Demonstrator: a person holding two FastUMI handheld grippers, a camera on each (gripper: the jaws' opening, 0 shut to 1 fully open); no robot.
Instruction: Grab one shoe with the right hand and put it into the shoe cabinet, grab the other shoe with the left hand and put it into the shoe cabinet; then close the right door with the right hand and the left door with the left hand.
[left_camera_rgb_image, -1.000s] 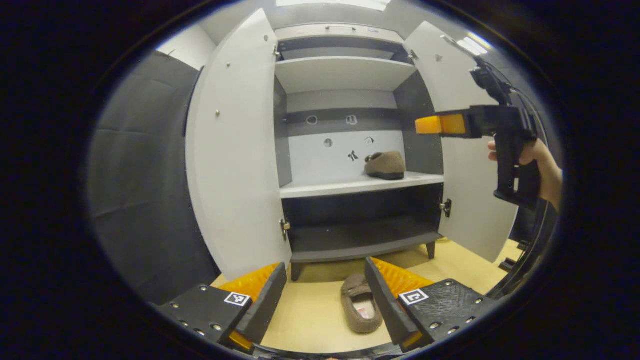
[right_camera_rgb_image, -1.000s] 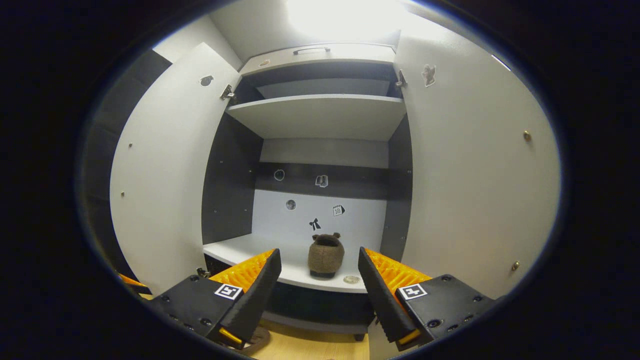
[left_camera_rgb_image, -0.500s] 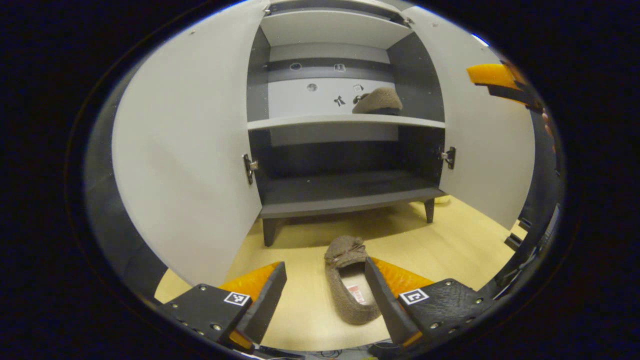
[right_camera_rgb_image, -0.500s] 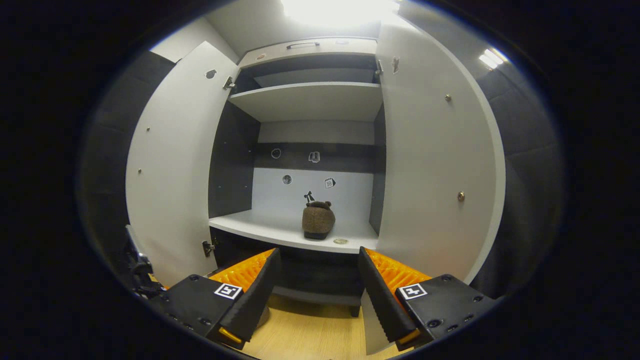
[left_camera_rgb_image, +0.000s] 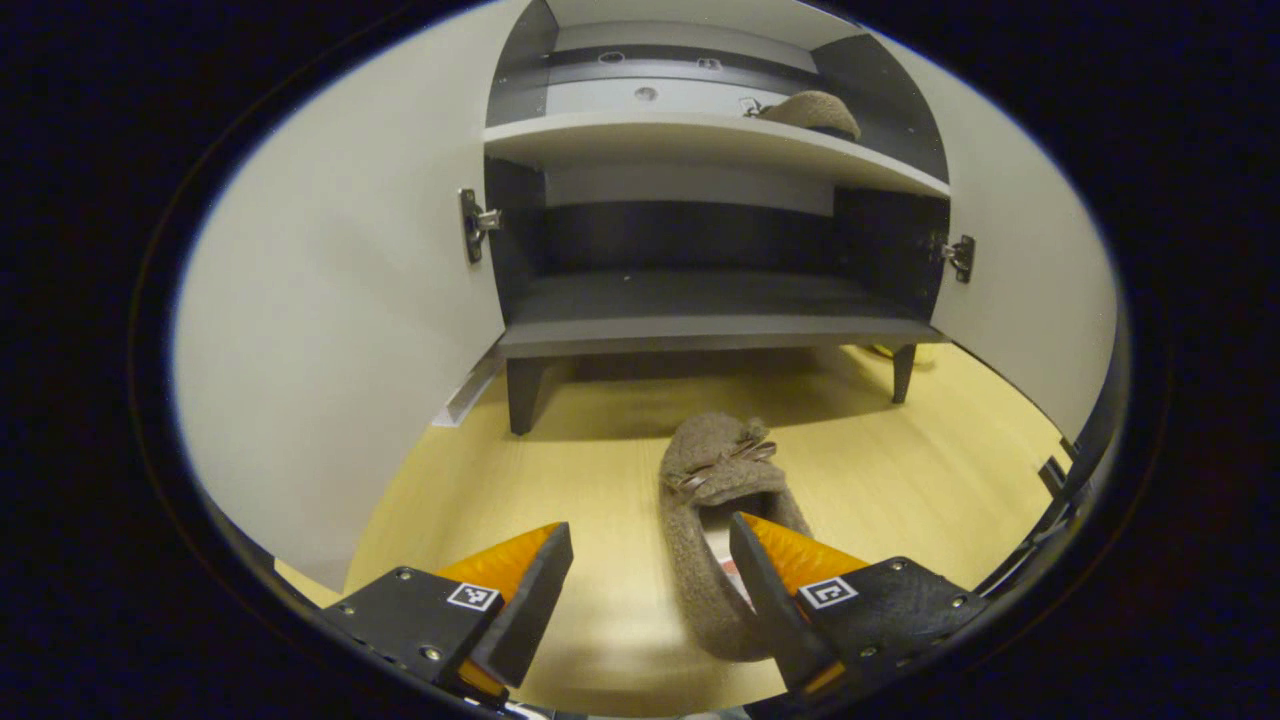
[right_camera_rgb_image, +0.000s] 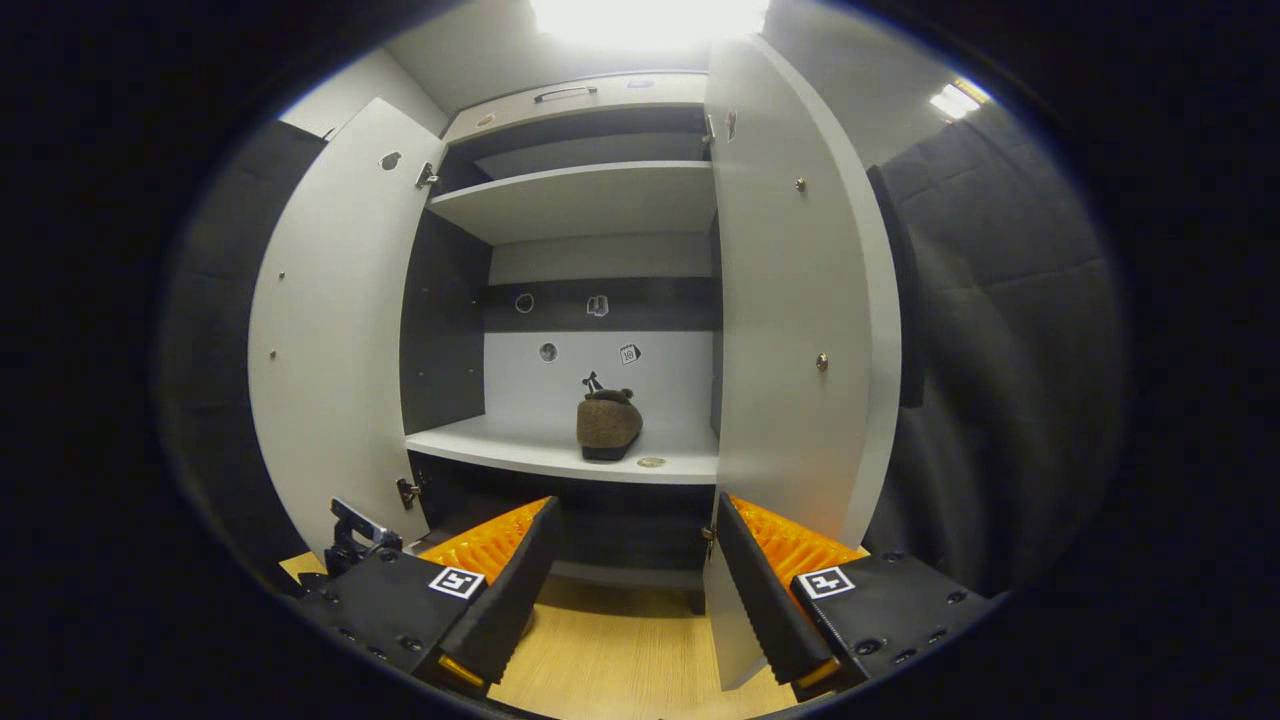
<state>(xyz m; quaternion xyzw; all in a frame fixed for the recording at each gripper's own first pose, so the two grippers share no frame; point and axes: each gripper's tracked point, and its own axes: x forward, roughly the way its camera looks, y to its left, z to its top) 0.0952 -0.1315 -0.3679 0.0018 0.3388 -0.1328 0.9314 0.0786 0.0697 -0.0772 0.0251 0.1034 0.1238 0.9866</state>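
- Left gripper (left_camera_rgb_image: 650, 560): I read its jaws as spread wide with nothing between them. It hangs low over the wooden floor (left_camera_rgb_image: 900, 470), pointing toward the foot of the shoe cabinet (left_camera_rgb_image: 700, 320).
- Second shoe (left_camera_rgb_image: 715, 520): a brown slipper on the floor, directly ahead of my left gripper and a touch to its right. Its heel end lies by the gripper's right-hand finger (left_camera_rgb_image: 775, 560), which overlaps the opening in this view; I cannot tell whether the finger touches it.
- Long axis: the slipper runs nearly straight away from me, heel near, bowed toe pointing at the cabinet's base. So the jaws already straddle its width more or less, but sit off to the left of it.
- My judgement: the coming move turns on a small shift to the right, then a drop, so both fingers bracket the slipper's sides near the heel.
- First shoe (right_camera_rgb_image: 608, 425): sits on the white middle shelf (right_camera_rgb_image: 520, 452), toward its right side, already stowed.
- Right gripper (right_camera_rgb_image: 638, 580): also wide apart and holding nothing. It hangs back from the cabinet, higher up, with the right door (right_camera_rgb_image: 790, 300) just ahead and to its right, edge-on and swung out.
- Nearer hand: the left one by far; the floor slipper is its job, and the doors wait.
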